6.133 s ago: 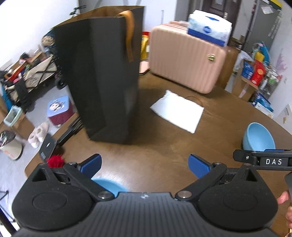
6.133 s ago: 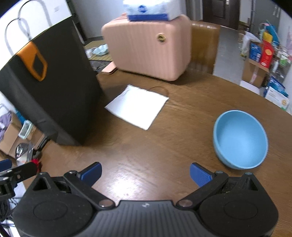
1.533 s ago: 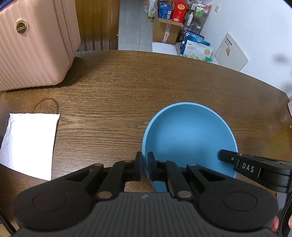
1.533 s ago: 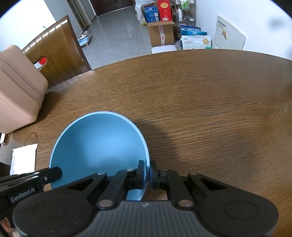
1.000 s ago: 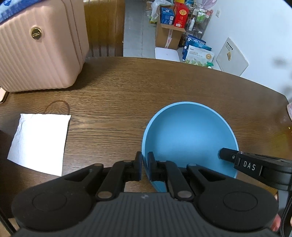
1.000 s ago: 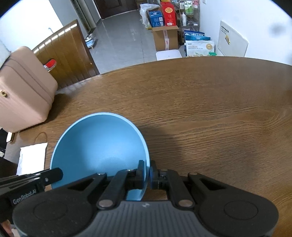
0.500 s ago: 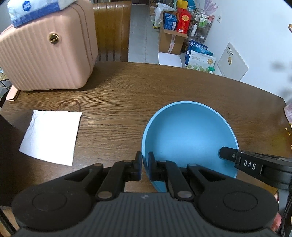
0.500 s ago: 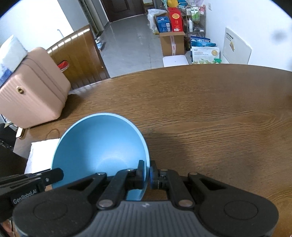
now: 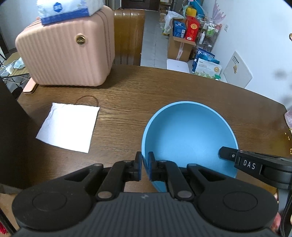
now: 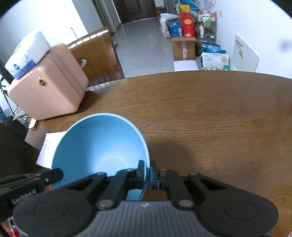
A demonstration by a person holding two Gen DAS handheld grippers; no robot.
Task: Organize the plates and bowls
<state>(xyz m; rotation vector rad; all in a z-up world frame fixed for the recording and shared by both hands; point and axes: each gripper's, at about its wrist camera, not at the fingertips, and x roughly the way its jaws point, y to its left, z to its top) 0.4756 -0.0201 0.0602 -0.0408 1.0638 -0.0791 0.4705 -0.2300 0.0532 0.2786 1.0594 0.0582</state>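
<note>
Black bag (image 9: 7, 116): dark panel along the left edge of the left wrist view, standing on the table
Pink suitcase (image 9: 67, 54): upper left of the left wrist view, upright on the table; a tissue pack (image 9: 67, 9) lies on top of it
White napkin (image 9: 68, 126): flat on the table, left of centre in the left wrist view, below the suitcase; in the right wrist view it is partly hidden behind the bowl
Table (image 9: 182, 87): dark brown wood, rounded far edge, filling the middle band of both views
Left hand-held gripper (image 9: 144, 165): bottom centre of the left wrist view; fingers closed to a narrow gap, pinching the near left rim of the bowl between the blue pads
Blue bowl (image 9: 189, 134): right of centre in the left wrist view, lower left of centre in the right wrist view (image 10: 98, 145); held by its rim on two opposite sides, opening tilted toward the cameras; contact with the table cannot be determined
Right hand-held gripper (image 10: 147, 172): bottom centre of the right wrist view; fingers nearly together, clamped across the right rim of the bowl, one pad inside, one outside
Boxes and shelving (image 9: 184, 36): upper right of the left wrist view, on the floor beyond the table
</note>
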